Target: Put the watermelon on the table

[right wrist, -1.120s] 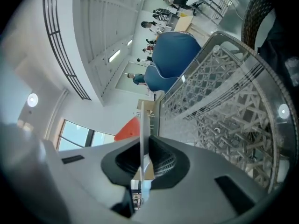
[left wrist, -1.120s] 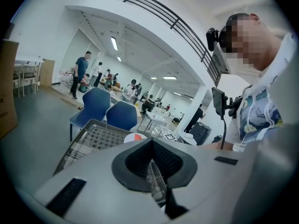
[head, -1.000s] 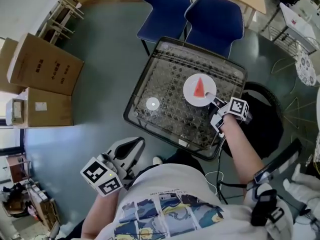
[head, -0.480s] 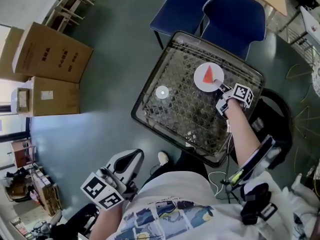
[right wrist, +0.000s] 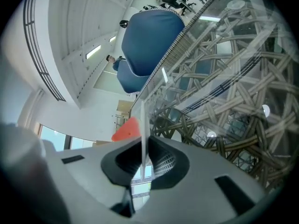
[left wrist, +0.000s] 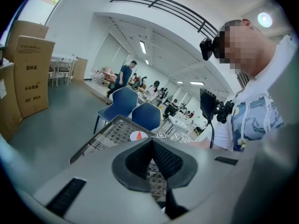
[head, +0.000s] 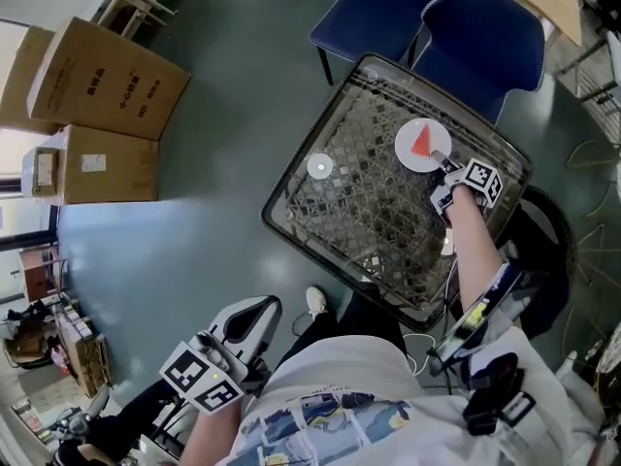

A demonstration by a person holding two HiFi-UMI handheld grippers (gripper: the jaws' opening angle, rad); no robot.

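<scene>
A red wedge of watermelon [head: 421,142] lies on a small white plate [head: 411,153] over the far right part of the glass-topped wicker table [head: 361,223]. My right gripper [head: 443,161] is shut on the plate's near rim. In the right gripper view the plate [right wrist: 143,139] runs edge-on between the pads of the right gripper [right wrist: 145,161], with the watermelon [right wrist: 127,129] on its left. Whether the plate touches the glass I cannot tell. My left gripper [head: 254,311] hangs low beside the person's body, away from the table. The left gripper [left wrist: 152,158] is shut and holds nothing.
A small white disc [head: 319,165] lies on the table's left part. Two blue chairs [head: 477,29] stand behind the table. Cardboard boxes [head: 102,78] stand on the grey floor at the left. A black stool [head: 543,250] is by the table's right side.
The right gripper and the plate with the watermelon have sunk toward the table top and look smaller, shifted toward the far right corner. The left gripper has stayed low at the left.
</scene>
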